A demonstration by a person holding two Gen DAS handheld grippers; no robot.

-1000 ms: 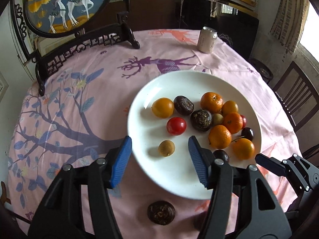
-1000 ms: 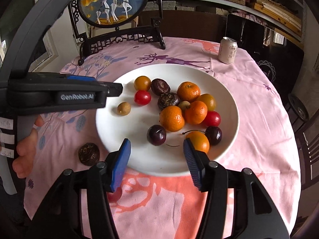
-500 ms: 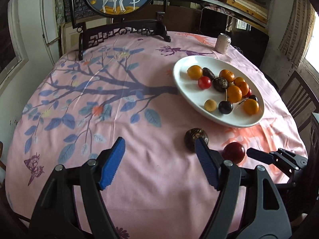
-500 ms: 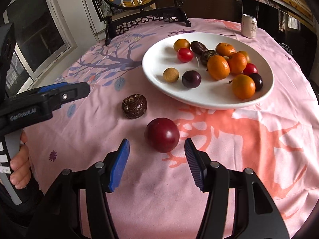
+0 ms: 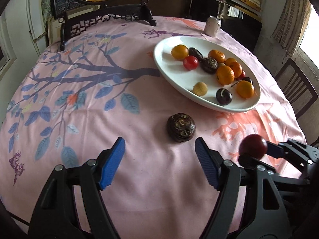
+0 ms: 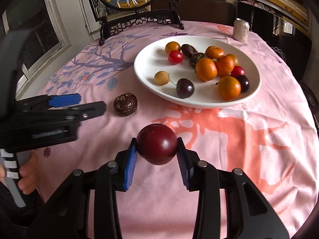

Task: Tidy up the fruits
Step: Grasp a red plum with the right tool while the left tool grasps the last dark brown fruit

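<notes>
My right gripper (image 6: 157, 159) is shut on a dark red plum (image 6: 157, 144) and holds it above the pink tablecloth; the plum also shows in the left wrist view (image 5: 253, 147). My left gripper (image 5: 159, 163) is open and empty, just in front of a dark wrinkled fruit (image 5: 181, 127) that lies on the cloth; that fruit also shows in the right wrist view (image 6: 125, 104). A white plate (image 5: 173, 79) (image 6: 199, 99) beyond holds several oranges, cherries, a red tomato and other fruits.
A drink can (image 6: 241, 29) stands behind the plate. A framed deer picture on a black carved stand (image 6: 139, 20) stands at the table's far edge. A dark wooden chair (image 5: 297, 91) is at the right. The left gripper (image 6: 65, 103) shows left of the plum.
My right gripper has closed on the plum and lifted it off the cloth. My left gripper has moved closer to the wrinkled fruit, still open.
</notes>
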